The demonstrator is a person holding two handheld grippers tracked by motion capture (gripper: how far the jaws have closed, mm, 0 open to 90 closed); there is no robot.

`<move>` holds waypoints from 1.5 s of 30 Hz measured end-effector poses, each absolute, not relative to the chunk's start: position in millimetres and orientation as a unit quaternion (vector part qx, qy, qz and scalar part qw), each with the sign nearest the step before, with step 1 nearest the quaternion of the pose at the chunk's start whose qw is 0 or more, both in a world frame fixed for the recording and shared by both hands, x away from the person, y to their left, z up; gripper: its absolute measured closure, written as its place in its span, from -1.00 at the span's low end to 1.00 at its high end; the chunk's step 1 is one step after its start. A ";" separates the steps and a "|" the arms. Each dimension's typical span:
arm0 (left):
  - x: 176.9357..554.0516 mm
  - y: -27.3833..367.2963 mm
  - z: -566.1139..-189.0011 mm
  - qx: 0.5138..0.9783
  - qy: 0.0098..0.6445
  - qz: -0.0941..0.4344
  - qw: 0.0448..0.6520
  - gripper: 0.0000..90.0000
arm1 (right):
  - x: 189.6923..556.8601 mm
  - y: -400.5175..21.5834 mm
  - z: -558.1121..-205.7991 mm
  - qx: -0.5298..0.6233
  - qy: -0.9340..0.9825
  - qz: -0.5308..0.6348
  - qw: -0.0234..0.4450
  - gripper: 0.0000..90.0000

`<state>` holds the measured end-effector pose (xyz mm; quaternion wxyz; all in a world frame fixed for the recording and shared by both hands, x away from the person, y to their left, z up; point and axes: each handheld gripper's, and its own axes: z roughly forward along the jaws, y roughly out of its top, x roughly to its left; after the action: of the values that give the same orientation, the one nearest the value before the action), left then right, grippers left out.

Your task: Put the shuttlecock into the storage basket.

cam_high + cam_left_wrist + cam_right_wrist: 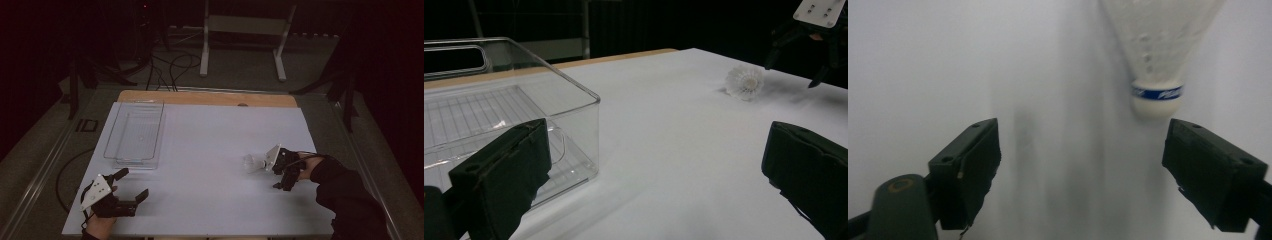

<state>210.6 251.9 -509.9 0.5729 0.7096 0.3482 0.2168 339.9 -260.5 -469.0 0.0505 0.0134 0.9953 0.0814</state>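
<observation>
A lab or test room set up for recording, dark all round. The table [210, 150] is the landmark: a white sheet covers it, with a strip of bare wood along its far edge. Behind the table, black cables [170, 70] lie loose on a grey floor, and a white metal stand [245, 30] rises beyond them. Dark stand legs [345, 90] are placed to either side of the table. On the table's left part sits a clear bin [135, 132].
</observation>
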 end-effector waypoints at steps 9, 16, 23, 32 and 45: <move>210.4 251.6 -509.8 0.711 0.347 0.218 0.572 -0.99 | 350.5 -256.3 -461.8 0.000 0.994 0.095 0.054 -0.55; 210.5 251.2 -510.0 0.711 0.346 0.217 0.572 -0.99 | 363.5 -254.0 -464.7 0.010 0.994 0.082 0.071 -0.55; 210.0 251.5 -509.7 0.709 0.347 0.219 0.574 -1.00 | 370.2 -253.0 -467.4 -0.014 0.991 0.108 0.076 -0.32; 210.2 251.0 -509.9 0.709 0.348 0.220 0.573 -0.99 | 373.5 -252.7 -476.8 -0.037 0.991 0.106 0.074 -0.03; 210.4 250.6 -510.2 0.709 0.346 0.218 0.574 -0.99 | 385.6 -251.2 -490.8 -0.034 0.994 0.087 0.064 0.18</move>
<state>210.4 250.6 -510.2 0.5740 0.7092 0.3464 0.2181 385.6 -251.2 -490.8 0.0636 -0.0337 0.9936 0.0867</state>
